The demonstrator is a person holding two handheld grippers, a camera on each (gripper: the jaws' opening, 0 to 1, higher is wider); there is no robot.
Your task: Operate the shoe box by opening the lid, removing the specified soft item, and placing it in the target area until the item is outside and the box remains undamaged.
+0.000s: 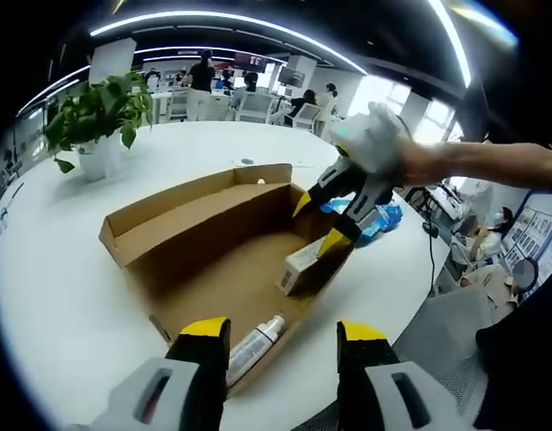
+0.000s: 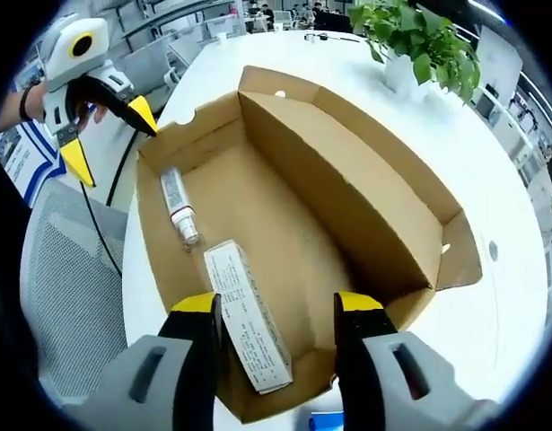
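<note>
Left gripper view: the left gripper [image 1: 280, 346] rises from the lower edge with its two yellow-tipped jaws spread apart and nothing between them, poised at the near end of the open cardboard shoe box [image 1: 181, 220]. The box lies on a round white table [image 1: 69, 296]. Inside it are one small carton [image 1: 298, 267] at the far right corner and one tube [image 1: 253, 346] lying at the near end, just between the jaws in the picture. The right gripper [image 1: 319, 224] enters from the right, held by a person's hand, its jaws parted and hanging over the carton's corner of the box. Beyond that corner a blue plastic bag [image 1: 379, 218] lies on the table. One potted plant [image 1: 96, 117] stands at the far left of the table, and several people are seen in the office behind.

Right gripper view: the right gripper [image 2: 277, 325] looks down into the same box [image 2: 374, 180] from the opposite end, jaws released and empty. The carton [image 2: 247, 316] lies lengthwise beside the left jaw, its printed side up; the tube [image 2: 179, 208] lies beyond it along the left wall, the two nearly touching end to end. The left gripper [image 2: 105, 139] appears at upper left, outside the box, jaws apart. The plant [image 2: 419, 40] stands at the upper right. A grey mesh chair [image 2: 65, 287] stands off the table's left edge.

Count: two grippers, one box, one carton, one tube, one plant.
</note>
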